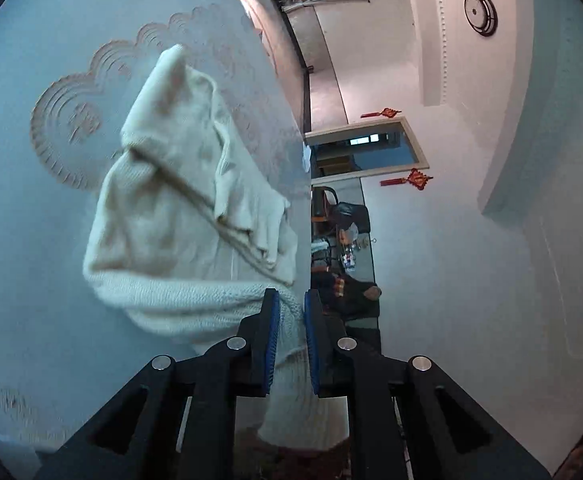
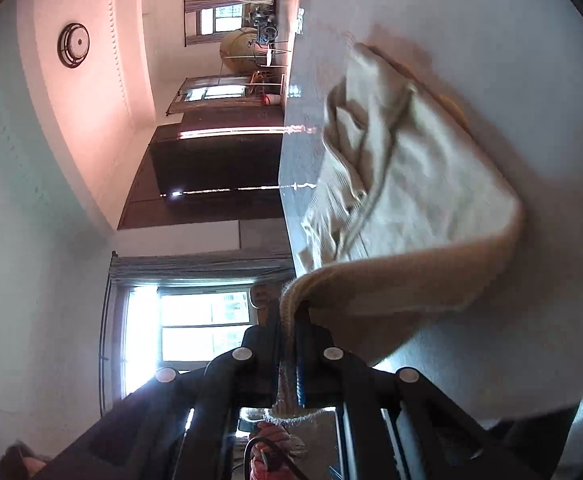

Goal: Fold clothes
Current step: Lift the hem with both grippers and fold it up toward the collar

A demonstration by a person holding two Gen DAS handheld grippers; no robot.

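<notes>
Sweater [image 1: 179, 184] between rolled, near-level hand-held grippers

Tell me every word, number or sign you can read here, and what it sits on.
None can be read.
Raised pattern on the pale bedspread: looks like characters inside scalloped rings, too blurred to read.
Red hanging ornaments beside the doorway: any writing is too small to read.
Cream sweater held by both claws: no label shows.
</notes>
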